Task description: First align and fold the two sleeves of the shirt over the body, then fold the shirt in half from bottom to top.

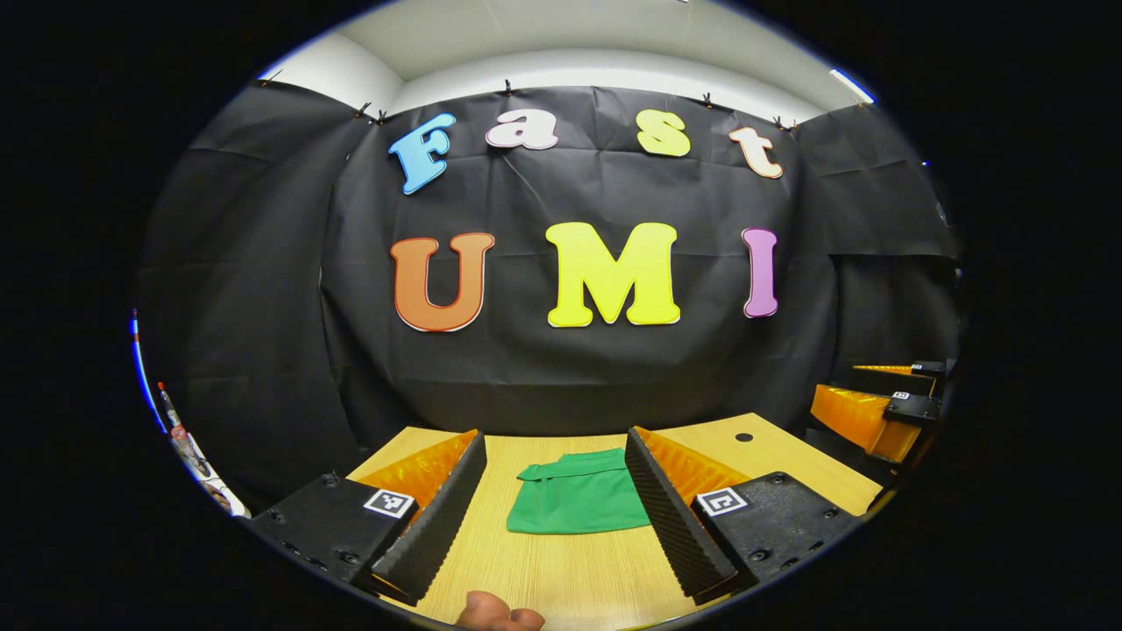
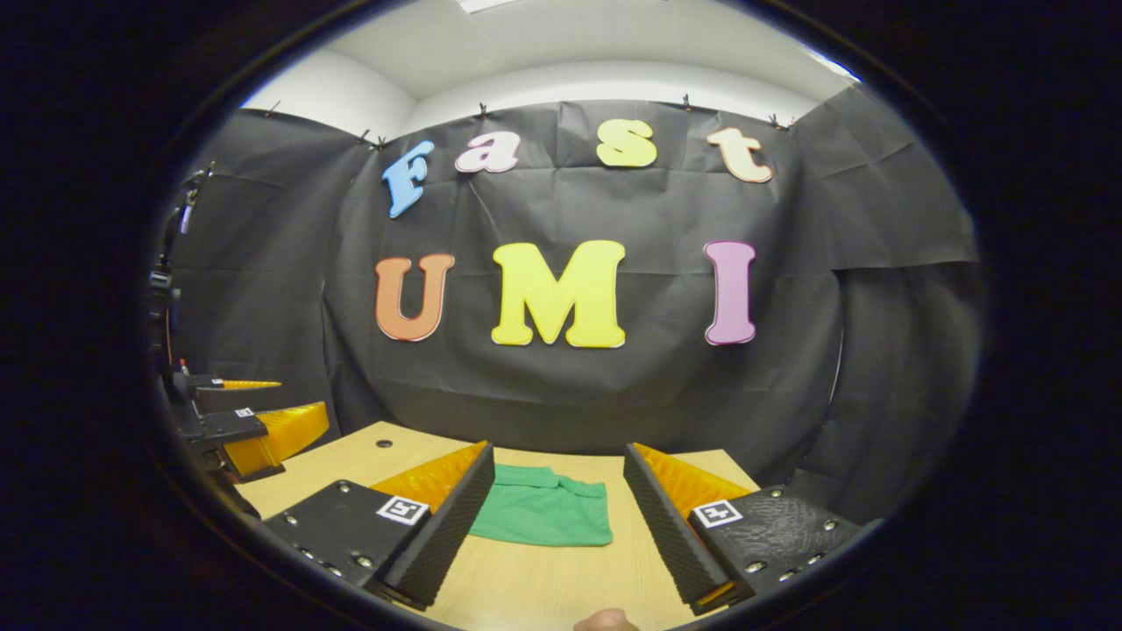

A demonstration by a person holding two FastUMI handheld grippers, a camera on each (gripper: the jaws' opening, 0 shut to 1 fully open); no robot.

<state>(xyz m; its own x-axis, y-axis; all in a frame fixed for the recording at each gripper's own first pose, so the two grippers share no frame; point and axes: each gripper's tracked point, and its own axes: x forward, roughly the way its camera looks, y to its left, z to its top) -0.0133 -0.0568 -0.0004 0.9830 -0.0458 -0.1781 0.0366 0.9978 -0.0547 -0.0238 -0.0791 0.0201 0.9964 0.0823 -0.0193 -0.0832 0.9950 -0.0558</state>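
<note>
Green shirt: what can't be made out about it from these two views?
- Left gripper view: green shirt, right edge hidden behind a finger of the open left gripper.
- Right gripper view: shirt's left edge behind a finger of the open right gripper.
- Both views: sleeves not distinguishable; too small, low angle.

shirt (image 1: 578, 495): plain green | table (image 1: 543, 570): pale wood grain | booth wall (image 1: 263, 307): black cloth | ceiling (image 1: 570, 35): white

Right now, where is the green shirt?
The green shirt lies folded on the wooden table, ahead between the open left claw's fingers; in the right gripper view it sits nearer that claw's left finger.
</note>
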